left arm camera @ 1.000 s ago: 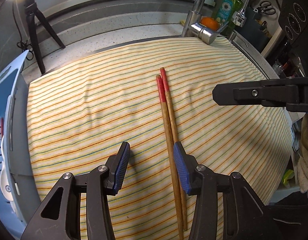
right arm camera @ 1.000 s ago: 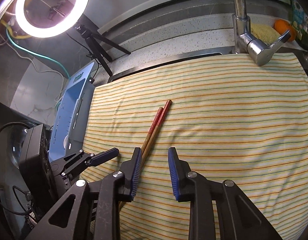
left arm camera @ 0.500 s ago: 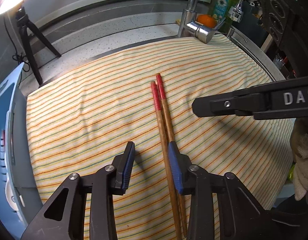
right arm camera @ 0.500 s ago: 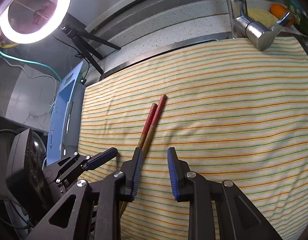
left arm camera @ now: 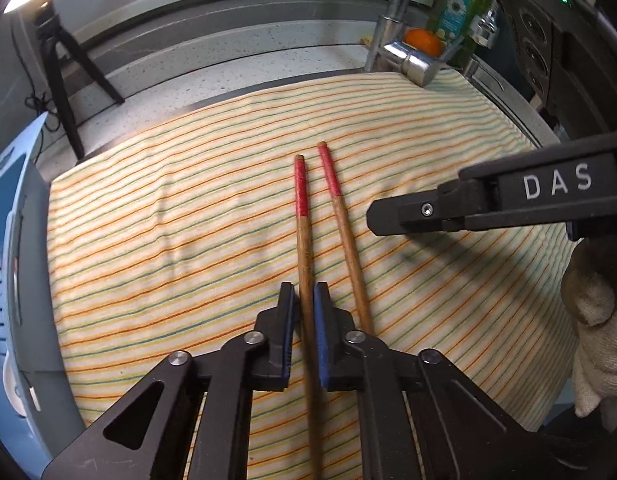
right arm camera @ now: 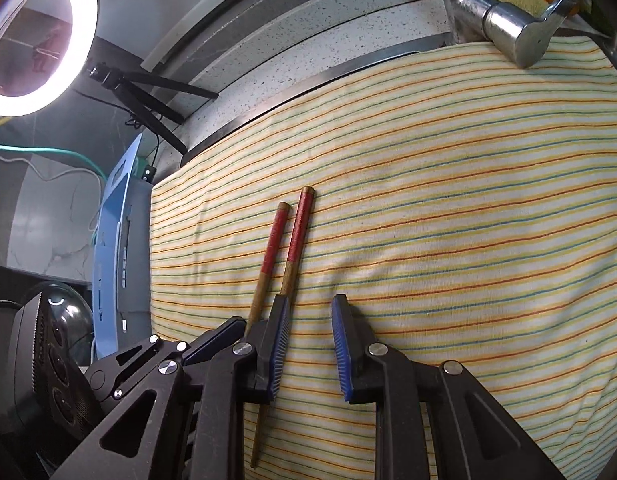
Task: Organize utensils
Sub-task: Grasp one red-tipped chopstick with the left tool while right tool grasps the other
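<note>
Lying on the striped cloth [left arm camera: 156, 240] over the desk: two red-tipped chopsticks, splayed apart at the red ends. Left chopstick [left arm camera: 302, 232] pinched between the pads of the left gripper [left arm camera: 304, 300], jaws pressed together on its wooden shaft. Right chopstick [left arm camera: 344, 224] just right of that gripper, free. Right gripper [right arm camera: 308, 316] slightly spread over bare cloth, nothing between its pads, both chopsticks just to its left. Beyond, a chrome faucet [right arm camera: 504, 28]; far left, a ring light [right arm camera: 40, 40].
</note>
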Motion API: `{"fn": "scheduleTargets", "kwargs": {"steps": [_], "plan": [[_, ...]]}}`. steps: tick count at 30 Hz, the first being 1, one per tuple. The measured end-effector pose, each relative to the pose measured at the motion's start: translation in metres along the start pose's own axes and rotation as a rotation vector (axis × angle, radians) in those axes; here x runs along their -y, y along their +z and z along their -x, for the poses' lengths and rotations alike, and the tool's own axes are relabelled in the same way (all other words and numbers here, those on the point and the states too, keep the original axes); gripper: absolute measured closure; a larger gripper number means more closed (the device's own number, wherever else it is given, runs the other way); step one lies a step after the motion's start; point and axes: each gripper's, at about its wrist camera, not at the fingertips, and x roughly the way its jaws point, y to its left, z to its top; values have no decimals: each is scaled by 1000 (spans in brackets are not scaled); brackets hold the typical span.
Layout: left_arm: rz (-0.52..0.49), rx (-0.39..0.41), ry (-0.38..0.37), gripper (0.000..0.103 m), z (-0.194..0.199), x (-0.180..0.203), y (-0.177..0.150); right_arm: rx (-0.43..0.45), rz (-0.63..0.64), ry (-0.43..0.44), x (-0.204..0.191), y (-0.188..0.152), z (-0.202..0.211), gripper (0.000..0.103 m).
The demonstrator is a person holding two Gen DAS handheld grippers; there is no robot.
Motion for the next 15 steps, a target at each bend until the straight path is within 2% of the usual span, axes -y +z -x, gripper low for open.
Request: {"fn": "scheduleTargets", "kwargs": {"steps": [7,13,15], "plan": [[60,11,-1,97,6,-17,-8,-15,45,-28,-17,3,-14,83],[90,15,-12,97,6,-19,-8,-20,110,-101,-34,7,-25,84],[88,20,-16,97,6,-20,-8,-19,156,-143,-41,6,-27,89]]}}
